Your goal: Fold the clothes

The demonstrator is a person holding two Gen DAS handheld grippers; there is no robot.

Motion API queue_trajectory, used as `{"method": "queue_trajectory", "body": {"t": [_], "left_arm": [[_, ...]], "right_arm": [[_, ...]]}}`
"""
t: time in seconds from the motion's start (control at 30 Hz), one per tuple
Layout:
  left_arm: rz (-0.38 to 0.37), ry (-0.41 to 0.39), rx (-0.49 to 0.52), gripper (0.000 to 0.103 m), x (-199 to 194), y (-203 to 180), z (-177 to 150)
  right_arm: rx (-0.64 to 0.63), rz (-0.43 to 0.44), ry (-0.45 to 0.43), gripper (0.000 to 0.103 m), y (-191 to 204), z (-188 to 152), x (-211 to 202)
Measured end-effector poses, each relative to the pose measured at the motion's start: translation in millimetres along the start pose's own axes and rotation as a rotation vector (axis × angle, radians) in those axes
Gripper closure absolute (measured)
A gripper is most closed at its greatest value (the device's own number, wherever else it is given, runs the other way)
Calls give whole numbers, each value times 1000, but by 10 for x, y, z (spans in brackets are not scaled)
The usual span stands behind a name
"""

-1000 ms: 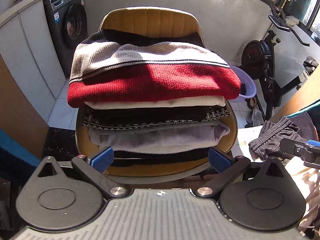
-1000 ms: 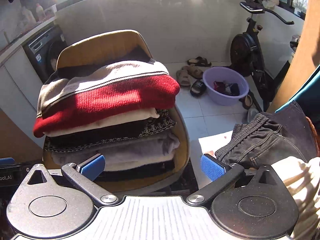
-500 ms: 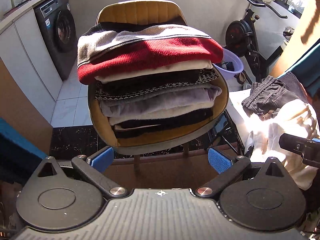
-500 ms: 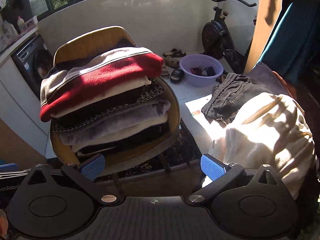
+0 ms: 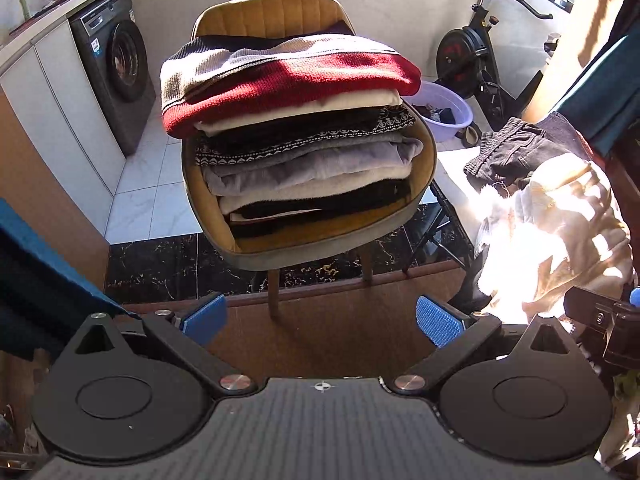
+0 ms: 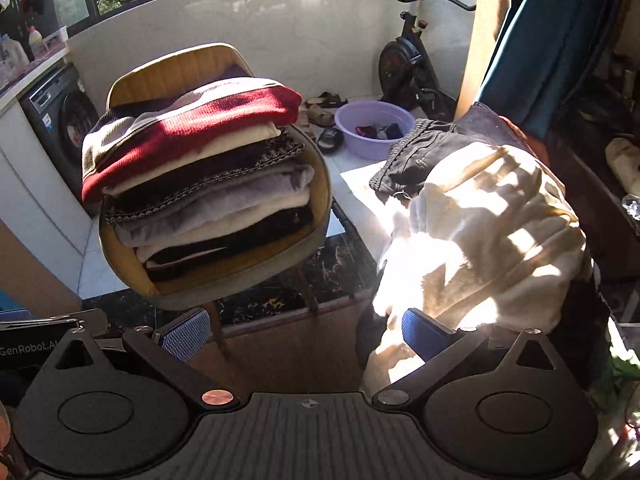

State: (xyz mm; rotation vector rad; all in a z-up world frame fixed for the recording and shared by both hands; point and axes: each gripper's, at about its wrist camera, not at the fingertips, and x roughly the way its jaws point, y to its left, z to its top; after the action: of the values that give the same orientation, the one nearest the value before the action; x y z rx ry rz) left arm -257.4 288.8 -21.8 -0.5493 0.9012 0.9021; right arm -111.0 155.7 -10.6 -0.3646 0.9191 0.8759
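Hidden / cut-off bits

Lower folded garments in the stack on the mustard-yellow padded chair (image 5: 280,20) show edges only; top red-and-grey knit sweater (image 5: 288,76) covers them. Black exercise bike (image 6: 404,64) cut by frame top in both views. Contents of lilac plastic basin (image 6: 374,130) too small to ID. Cream fleece garment (image 6: 480,232) blown out by sun, shape unclear.

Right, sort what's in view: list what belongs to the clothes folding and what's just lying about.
Part of the job:
- folded stack on the chair
- cream garment, unfolded
- dark trousers, unfolded
- left gripper and right gripper, jaws open and holding nothing

Just lying about:
- washing machine
- exercise bike
- purple basin
- sandals
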Motion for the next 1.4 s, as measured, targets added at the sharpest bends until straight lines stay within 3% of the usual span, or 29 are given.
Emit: {"method": "queue_trajectory", "body": {"t": [0.3, 0.67, 1.4], "left_arm": [[6, 9, -13, 0, -105, -323, -164], [29, 18, -20, 0, -197, -520, -300], [76, 17, -56, 0, -191, -499, -274]], "right_arm": [[-46, 24, -1, 1, -247, -186, -179], [27, 29, 0, 1, -664, -219, -198], [-22, 46, -10, 1, -614, -137, -155]]}}
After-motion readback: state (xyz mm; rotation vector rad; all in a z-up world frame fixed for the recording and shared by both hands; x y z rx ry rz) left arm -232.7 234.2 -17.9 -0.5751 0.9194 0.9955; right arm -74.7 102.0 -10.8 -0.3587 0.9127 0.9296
